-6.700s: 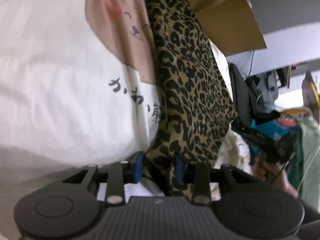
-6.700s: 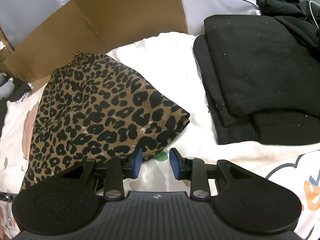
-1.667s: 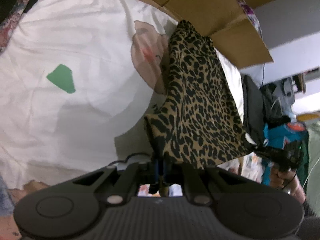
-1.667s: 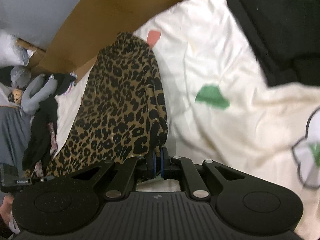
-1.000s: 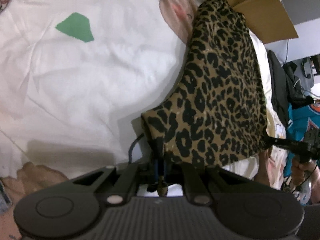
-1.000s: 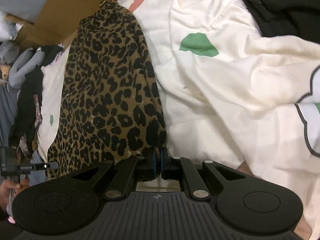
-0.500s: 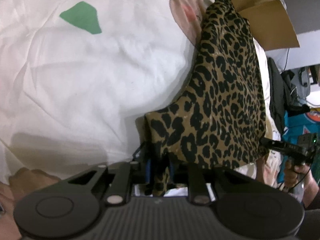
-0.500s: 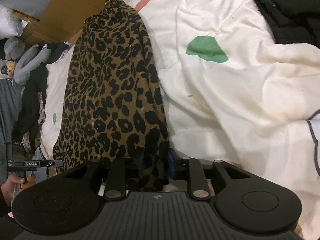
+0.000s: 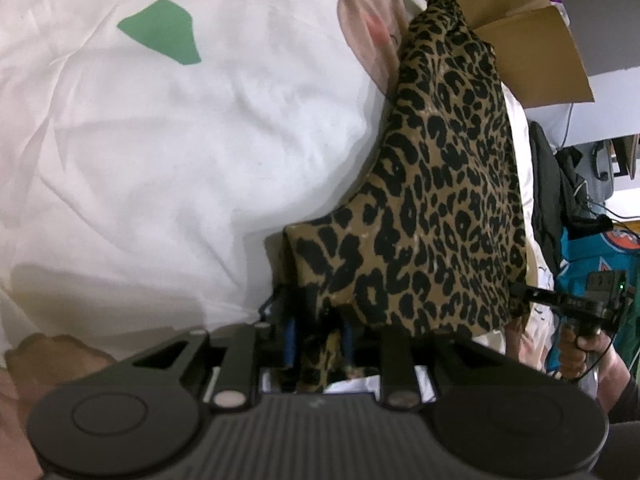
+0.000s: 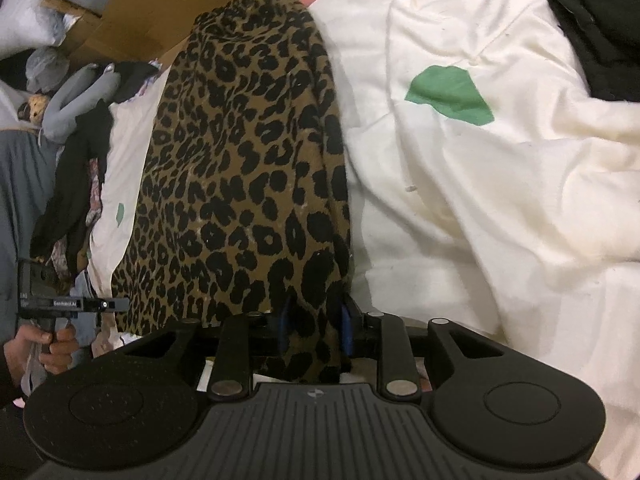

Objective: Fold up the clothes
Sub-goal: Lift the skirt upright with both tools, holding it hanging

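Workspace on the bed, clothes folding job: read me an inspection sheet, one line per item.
Surface: white bedding, creased, with a green patch.
Job's things: leopard-print garment, lying lengthwise on the bedding, its near edge at both tools.
Clutter: black clothes at the far right; grey and dark clothes heaped at the left.
Grippers: left tool, jaws just opening, the garment loose between them; right tool, jaws just closing, the garment between them, pressure unclear.
Cables: a thin dark cable beside the left tool.
Surroundings: cardboard box beyond the garment; teal jersey off the bed's side.
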Demonstrator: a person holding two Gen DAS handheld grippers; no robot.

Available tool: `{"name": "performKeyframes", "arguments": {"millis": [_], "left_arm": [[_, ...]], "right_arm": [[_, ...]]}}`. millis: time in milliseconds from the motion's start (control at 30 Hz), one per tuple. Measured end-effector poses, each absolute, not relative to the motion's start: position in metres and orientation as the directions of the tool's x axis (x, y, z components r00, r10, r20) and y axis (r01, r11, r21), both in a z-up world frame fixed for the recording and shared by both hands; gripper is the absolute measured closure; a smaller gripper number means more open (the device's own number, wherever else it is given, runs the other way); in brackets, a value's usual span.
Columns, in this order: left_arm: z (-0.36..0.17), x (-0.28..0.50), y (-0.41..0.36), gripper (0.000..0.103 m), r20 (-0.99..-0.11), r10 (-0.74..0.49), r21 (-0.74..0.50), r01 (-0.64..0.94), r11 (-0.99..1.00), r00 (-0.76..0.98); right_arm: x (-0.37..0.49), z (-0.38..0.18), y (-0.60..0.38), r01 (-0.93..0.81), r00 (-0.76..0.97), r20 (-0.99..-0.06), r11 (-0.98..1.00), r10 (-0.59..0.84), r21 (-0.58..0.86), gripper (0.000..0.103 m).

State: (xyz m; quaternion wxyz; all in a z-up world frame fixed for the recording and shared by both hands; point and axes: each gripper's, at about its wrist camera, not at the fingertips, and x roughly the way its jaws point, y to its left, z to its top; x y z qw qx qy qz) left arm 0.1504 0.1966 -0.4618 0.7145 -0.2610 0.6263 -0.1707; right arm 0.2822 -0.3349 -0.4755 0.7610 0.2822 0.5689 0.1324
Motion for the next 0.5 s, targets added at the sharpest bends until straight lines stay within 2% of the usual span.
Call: {"name": "performKeyframes", "arguments": {"millis": [67, 167, 500], "left_arm": [[-0.461, 0.153, 0.194, 0.084, -0.811, -0.565, -0.580, -0.076, 0.811, 0.153], [-0.460, 0.157, 0.192, 0.096, -0.813, -0.567, -0.579, -0.075, 0.812, 0.134], [-0.429, 0.167, 0.198, 0.099, -0.799, -0.588, -0.599, -0.070, 0.798, 0.126]], "right_arm": [[0.283, -0.474, -0.335, 0.110, 0.316, -0.789, 0.805, 0.528, 0.583, 0.100], [0.282, -0.472, -0.334, 0.103, 0.323, -0.788, 0.808, 0.525, 0.580, 0.100], [0.278, -0.461, -0.341, 0.089, 0.333, -0.748, 0.770, 0.575, 0.632, 0.102]]}}
